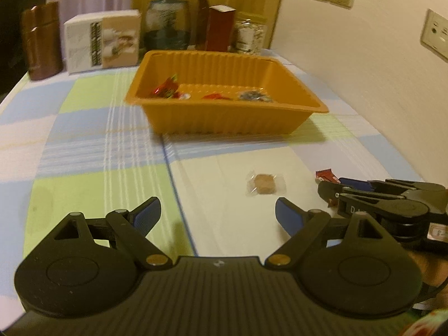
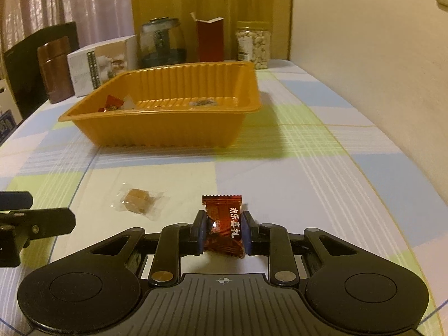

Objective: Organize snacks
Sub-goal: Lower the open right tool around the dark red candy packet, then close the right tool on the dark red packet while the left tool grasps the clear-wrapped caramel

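Clamped between the blue pads of the right gripper (image 2: 223, 231) is a red-brown candy (image 2: 224, 225), its wrapper printed with white Chinese characters (too small to read with certainty) and its crimped top edge standing above the fingers. Just left of it on the table, apart from both grippers, lies a brown sweet in a clear wrapper (image 2: 138, 200). From the left wrist view, the left gripper (image 1: 217, 214) hangs with its jaws wide apart and nothing between them; the clear-wrapped sweet lies just ahead of its right fingertip.

Farther back sits the orange ribbed tray (image 2: 168, 133), holding a few wrapped snacks against its near wall; a broad stretch of bare checked tablecloth (image 2: 294, 173) separates it from the grippers. The table's right edge runs close along the wall. Behind the tray stand a brown canister (image 2: 54, 70), a white box (image 2: 103, 65) with blurred print, a dark glass jar (image 2: 162, 43), an open red carton (image 2: 210, 39) and a clear jar of pale nuts (image 2: 253, 44).
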The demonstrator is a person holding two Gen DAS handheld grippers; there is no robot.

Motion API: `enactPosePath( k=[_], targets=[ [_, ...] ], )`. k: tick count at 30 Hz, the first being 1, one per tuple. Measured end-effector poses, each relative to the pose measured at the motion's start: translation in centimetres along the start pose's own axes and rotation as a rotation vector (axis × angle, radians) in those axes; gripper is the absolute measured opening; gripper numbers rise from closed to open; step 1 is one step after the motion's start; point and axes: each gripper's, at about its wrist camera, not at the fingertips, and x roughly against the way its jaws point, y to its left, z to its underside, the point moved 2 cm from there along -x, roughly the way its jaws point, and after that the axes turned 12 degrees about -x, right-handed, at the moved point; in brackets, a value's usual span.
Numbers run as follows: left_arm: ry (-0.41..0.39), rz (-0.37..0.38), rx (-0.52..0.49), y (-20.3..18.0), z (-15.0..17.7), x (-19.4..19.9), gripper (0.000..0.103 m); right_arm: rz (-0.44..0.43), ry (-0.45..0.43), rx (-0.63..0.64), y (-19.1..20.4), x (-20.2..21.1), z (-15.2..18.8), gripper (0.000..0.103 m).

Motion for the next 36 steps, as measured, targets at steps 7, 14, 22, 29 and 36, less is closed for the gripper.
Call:
enactPosePath(
  k=[7,14,22,29,36],
  targets=[
    [0.000,-0.014,-0.199,-2.0,-1.1,-2.4,0.085,0.009,0.001,-0.083,-1.6,0.6,-0.7,0.026],
    [0.024,-0.001,-0.325,-3.4,-1.0,-5.9,0.082,-0.001,0.000,-0.106,-1.9,0.8,-1.0,0.026],
    [-0.003,0.052,-0.303,-3.2,-2.2,-7.7,0.063,-0.009,0.002,-0.128,-2.0,0.6,-1.2,0.026],
    [-0.009,0.100,-0.284,-3.6,-2.6,-7.9,0.036,-0.018,0.001,-0.133,-1.9,0.5,-1.4,0.026],
    [0.016,0.113,-0.249,-4.1,-2.5,-7.5,0.019,-0.024,0.005,-0.134,-1.5,0.5,-1.3,0.026]
  ],
)
